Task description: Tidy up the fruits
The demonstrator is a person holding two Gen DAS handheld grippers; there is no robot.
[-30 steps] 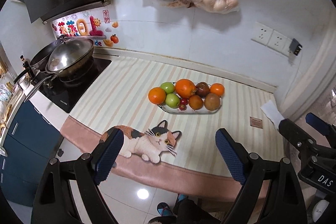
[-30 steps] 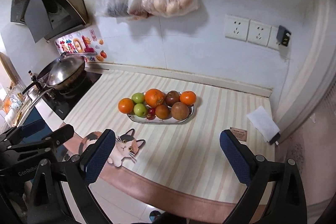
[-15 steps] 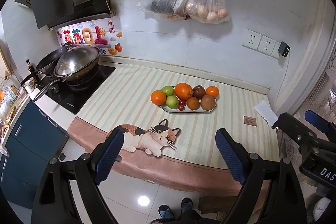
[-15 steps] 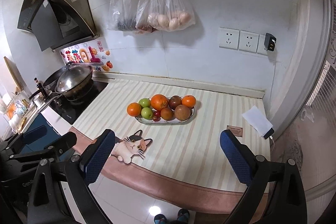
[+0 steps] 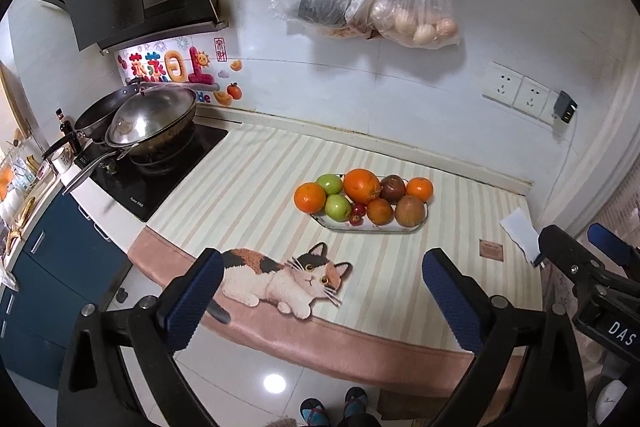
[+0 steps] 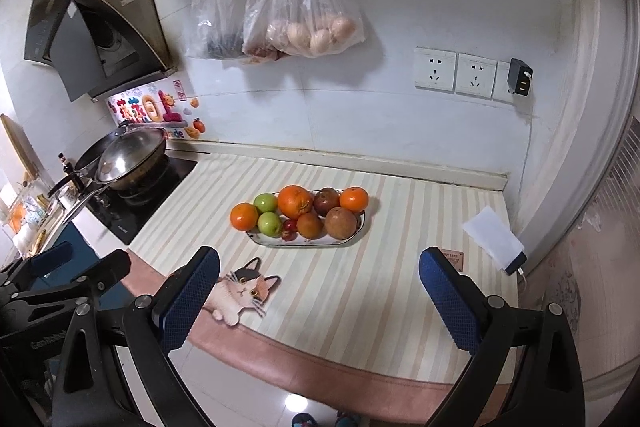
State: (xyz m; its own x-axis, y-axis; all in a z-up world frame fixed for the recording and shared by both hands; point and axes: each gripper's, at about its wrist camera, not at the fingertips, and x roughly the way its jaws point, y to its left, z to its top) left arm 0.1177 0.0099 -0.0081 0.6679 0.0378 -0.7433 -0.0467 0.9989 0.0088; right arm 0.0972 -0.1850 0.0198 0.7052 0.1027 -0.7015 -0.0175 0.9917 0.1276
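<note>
A clear glass fruit dish [image 5: 408, 229] [image 6: 362, 227] stands mid-counter on a striped mat. It holds oranges [image 5: 361, 185] [image 6: 295, 201], two green apples [image 5: 338, 207] [image 6: 269, 223], brown round fruits [image 5: 410, 211] [image 6: 340, 223] and small red fruits [image 5: 357, 210]. One orange [image 5: 309, 197] [image 6: 244, 216] sits at the dish's left end. My left gripper [image 5: 320, 301] is open and empty, held back from the counter's front edge. My right gripper [image 6: 320, 301] is open and empty, also short of the counter.
A stove with a wok [image 5: 150, 121] and pans is at the left. Plastic bags [image 6: 304, 27] and red scissors hang on the wall. A white phone or power bank [image 6: 494, 241] and a small brown card [image 6: 452, 259] lie at the counter's right. A cat picture [image 5: 288, 277] marks the mat's front.
Both grippers have drawn back and upward from the counter, so the dish looks smaller and farther. Nothing on the counter has moved.
</note>
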